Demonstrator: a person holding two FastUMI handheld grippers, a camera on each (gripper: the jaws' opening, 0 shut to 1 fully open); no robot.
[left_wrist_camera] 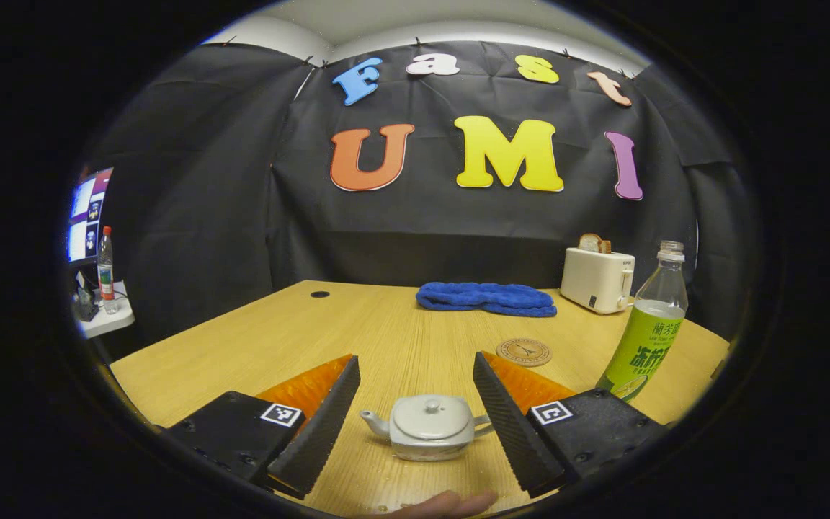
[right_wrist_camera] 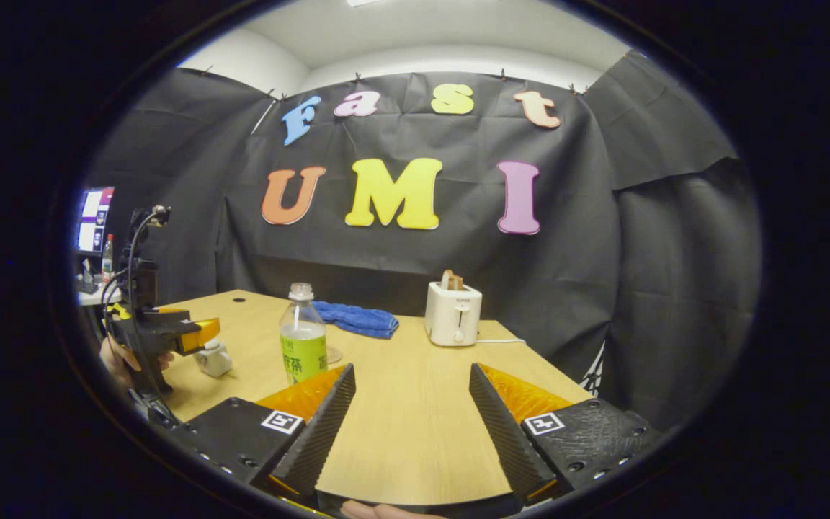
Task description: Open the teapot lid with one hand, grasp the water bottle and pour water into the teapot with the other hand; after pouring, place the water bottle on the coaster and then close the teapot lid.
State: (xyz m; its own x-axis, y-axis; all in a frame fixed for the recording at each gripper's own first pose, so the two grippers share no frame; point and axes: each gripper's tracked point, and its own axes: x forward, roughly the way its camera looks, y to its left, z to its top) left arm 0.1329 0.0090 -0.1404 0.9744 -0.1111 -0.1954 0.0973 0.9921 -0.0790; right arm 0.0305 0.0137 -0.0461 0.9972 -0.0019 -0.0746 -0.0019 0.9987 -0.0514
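Wooden table (left_wrist_camera: 400, 339) holds the small teapot (left_wrist_camera: 427, 427), near, between the left gripper (left_wrist_camera: 415, 418)'s open jaws; its lid knob (left_wrist_camera: 431, 406) looks slippery, fragile. Right gripper (right_wrist_camera: 409, 425) open, empty.

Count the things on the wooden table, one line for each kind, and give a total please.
Teapot: 1
Bottle: 1
Coaster: 1
Blue towel: 1
Toaster: 1
Total: 5
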